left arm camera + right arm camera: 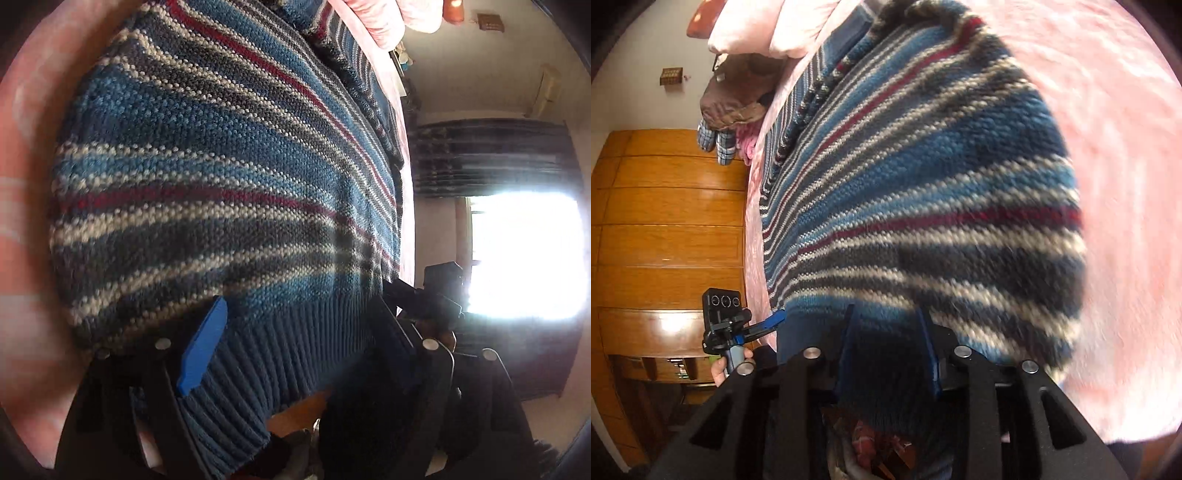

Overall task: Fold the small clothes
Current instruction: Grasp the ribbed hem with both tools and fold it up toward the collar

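From the left wrist camera, a striped knit sweater in blue, grey, white and maroon lies spread on a pink bedcover, its ribbed hem nearest the lens. The left gripper has the hem between its fingers: one blue finger pad lies on top of the ribbing and the other finger is a dark shape at the hem's far edge, so it looks clamped on the hem, though the contact on that side is in shadow. From the right wrist camera, the right gripper has its two blue fingers set narrowly with the sweater's hem edge bunched between them, apparently pinched. The other gripper shows at left, held in a hand in front of a wooden cabinet. The risk from here: loose, stretchy knit can slip from either pinch, or one corner may lead, leaving a skewed fold.
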`<control>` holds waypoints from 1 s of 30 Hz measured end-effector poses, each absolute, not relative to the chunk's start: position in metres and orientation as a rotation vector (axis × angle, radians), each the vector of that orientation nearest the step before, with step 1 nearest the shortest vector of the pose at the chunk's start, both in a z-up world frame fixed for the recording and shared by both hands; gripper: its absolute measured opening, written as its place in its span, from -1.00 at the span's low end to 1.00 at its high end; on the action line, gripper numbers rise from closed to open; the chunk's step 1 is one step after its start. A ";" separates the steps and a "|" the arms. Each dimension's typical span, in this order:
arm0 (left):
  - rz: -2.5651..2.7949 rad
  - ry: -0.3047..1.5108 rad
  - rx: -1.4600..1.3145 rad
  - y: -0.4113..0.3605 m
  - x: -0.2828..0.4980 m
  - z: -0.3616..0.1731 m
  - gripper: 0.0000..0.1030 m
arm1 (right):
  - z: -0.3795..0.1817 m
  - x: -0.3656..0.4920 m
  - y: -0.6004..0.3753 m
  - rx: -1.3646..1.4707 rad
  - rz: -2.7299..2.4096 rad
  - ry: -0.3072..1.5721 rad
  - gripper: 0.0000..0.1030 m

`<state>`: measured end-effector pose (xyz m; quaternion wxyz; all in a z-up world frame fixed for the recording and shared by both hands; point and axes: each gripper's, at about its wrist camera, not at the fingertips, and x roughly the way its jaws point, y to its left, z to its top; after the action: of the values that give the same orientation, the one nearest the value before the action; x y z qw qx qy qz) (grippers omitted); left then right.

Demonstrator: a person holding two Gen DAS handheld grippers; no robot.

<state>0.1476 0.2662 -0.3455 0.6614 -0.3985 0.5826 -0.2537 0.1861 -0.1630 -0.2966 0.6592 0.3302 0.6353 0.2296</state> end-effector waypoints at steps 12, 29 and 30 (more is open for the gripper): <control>-0.389 1.359 -1.015 0.308 0.077 -0.334 0.76 | -0.260 0.109 -0.215 0.775 0.409 1.411 0.01; -0.399 1.406 -1.146 0.294 0.079 -0.363 0.73 | -0.279 0.100 -0.197 0.870 0.404 1.400 0.01; -0.397 1.404 -1.142 0.294 0.080 -0.362 0.72 | -0.280 0.101 -0.197 0.872 0.401 1.403 0.01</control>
<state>0.0799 0.2944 -0.3621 0.6006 -0.4929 0.6058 -0.1712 0.1013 -0.1971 -0.2802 0.6601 0.3854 0.6200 0.1771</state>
